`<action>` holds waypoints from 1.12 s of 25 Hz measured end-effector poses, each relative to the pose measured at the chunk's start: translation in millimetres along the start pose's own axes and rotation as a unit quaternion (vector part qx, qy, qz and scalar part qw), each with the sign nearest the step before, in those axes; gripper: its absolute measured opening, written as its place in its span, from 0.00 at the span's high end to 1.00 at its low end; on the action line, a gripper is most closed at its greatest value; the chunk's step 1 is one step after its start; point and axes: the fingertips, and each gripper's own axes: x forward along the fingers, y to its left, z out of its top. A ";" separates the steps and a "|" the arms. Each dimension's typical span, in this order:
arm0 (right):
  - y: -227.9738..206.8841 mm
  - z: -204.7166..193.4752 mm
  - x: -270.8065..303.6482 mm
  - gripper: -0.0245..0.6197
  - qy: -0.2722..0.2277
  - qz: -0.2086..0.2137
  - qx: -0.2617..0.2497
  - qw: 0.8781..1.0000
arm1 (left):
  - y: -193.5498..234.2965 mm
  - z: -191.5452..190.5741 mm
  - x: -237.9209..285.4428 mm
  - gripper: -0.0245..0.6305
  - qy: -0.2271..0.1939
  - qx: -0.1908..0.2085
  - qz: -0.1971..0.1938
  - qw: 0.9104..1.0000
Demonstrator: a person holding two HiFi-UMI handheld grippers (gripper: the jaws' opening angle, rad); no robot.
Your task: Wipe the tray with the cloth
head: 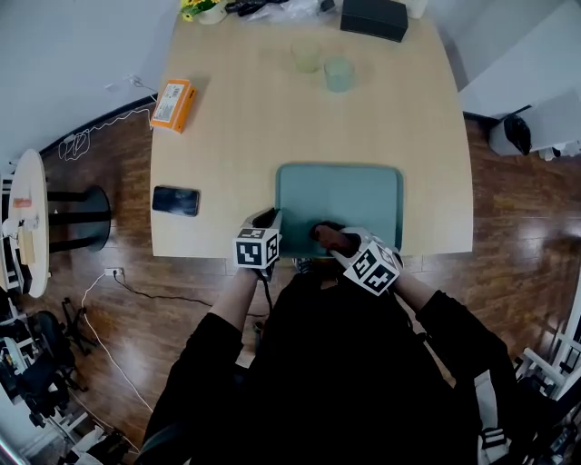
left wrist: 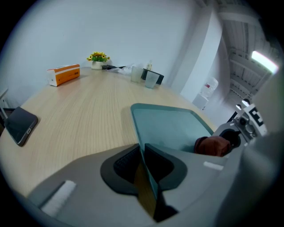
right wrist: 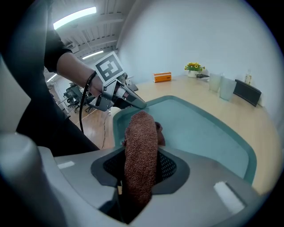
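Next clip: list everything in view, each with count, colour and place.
table: 1, light wood, centre
tray: 1, teal, table's near edge
cloth: 1, brown, at tray's near-left part
phone: 1, black, table's left side
box: 1, orange, table's far left
cups: 2, translucent pale green, far middle
case: 1, black, far right
flowers: 1 pot, yellow, far left corner
left gripper: 1, grey, shut on tray's near-left rim
right gripper: 1, grey, shut on cloth
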 end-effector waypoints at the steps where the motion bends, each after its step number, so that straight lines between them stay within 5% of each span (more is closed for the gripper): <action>1: -0.2 -0.2 0.1 0.75 0.000 0.001 -0.002 1.000 | -0.4 -0.5 0.0 0.93 0.000 0.000 0.000 1.000; 5: -30.3 5.7 -1.3 0.75 -0.004 -0.023 -0.016 1.000 | -1.1 -1.5 -0.2 0.93 0.003 -0.002 0.000 1.000; 12: -149.3 20.1 -9.2 0.75 -0.002 -0.105 0.019 0.994 | -1.1 -1.4 -0.4 0.93 -0.001 -0.005 0.006 1.000; 16: -178.5 21.1 -16.4 0.75 0.004 -0.104 0.036 0.994 | -1.0 -0.4 -0.3 0.93 -0.001 -0.006 0.007 1.000; 21: -143.3 -0.8 -24.9 0.75 0.002 -0.101 0.047 0.994 | 1.6 -2.4 -0.1 0.93 -0.003 -0.004 0.008 1.000; 28: -34.0 -53.0 -44.8 0.75 0.011 -0.059 0.059 0.996 | 2.8 -2.9 -1.2 0.93 -0.006 0.001 0.012 1.000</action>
